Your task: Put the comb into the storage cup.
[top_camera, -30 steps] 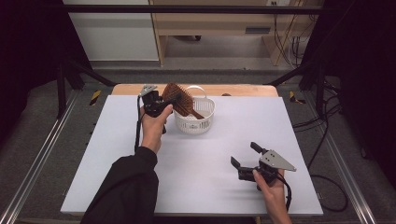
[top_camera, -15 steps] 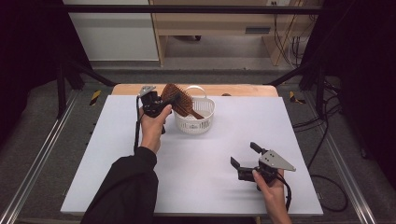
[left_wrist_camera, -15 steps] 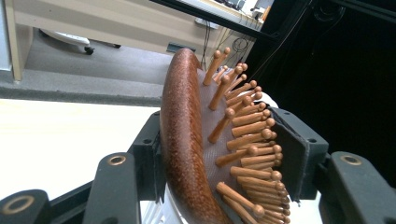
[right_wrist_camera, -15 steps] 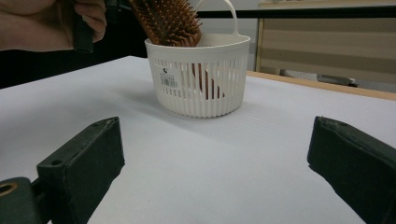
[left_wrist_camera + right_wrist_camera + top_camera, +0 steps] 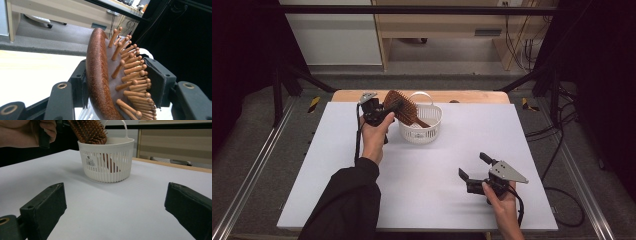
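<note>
A person works at a white bench (image 5: 422, 190) with tongs in each hand. The left tongs (image 5: 384, 111) grip a brown wooden hairbrush (image 5: 402, 106) by its oval head — one pad against the smooth back, the other pressing on the wooden bristles, as the left gripper view shows (image 5: 100, 80). The brush is tilted, its handle reaching down inside a small white slatted basket (image 5: 432, 131) that stands near the far edge of the bench, its head sticking up above the basket's rim. The right tongs (image 5: 476, 167) rest near the front right of the bench, well apart from the basket, jaws spread wide with nothing between them.
</note>
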